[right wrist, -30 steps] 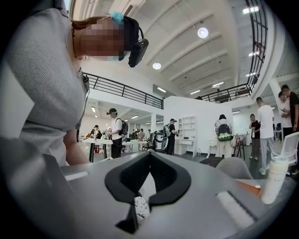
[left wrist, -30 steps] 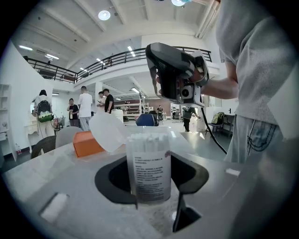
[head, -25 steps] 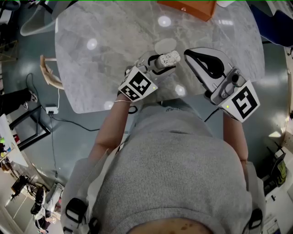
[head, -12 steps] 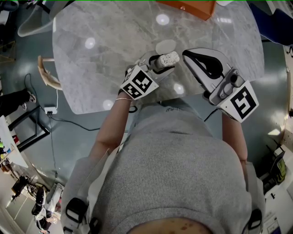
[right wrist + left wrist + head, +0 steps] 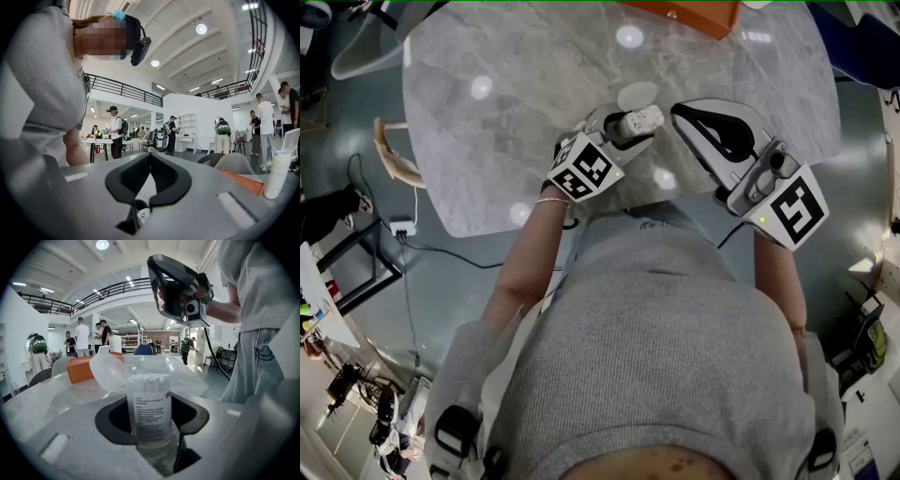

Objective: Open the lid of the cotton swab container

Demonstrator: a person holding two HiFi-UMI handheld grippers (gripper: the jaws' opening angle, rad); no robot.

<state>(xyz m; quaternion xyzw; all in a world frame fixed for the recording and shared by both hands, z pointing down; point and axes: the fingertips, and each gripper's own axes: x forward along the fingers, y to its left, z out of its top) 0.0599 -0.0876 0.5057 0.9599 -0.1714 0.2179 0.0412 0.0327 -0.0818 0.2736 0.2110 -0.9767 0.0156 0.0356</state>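
The cotton swab container (image 5: 640, 120) is a clear tube with a printed label (image 5: 150, 411), and its top is uncovered, showing white swab ends. My left gripper (image 5: 630, 129) is shut on it, the jaws standing on either side of the tube (image 5: 151, 401). The round clear lid (image 5: 637, 94) is off and lies on the marble table just beyond; in the left gripper view the lid (image 5: 108, 371) shows behind the tube's upper left. My right gripper (image 5: 682, 112) hovers to the right, shut and empty, its tips meeting (image 5: 149, 152).
An orange box (image 5: 684, 14) sits at the far edge of the grey marble table (image 5: 506, 112), with a white bottle (image 5: 276, 173) near it. A chair (image 5: 394, 150) stands left of the table. People stand far off in the hall.
The left gripper has sunk a little toward the table with the container still in it. The right gripper has kept still.
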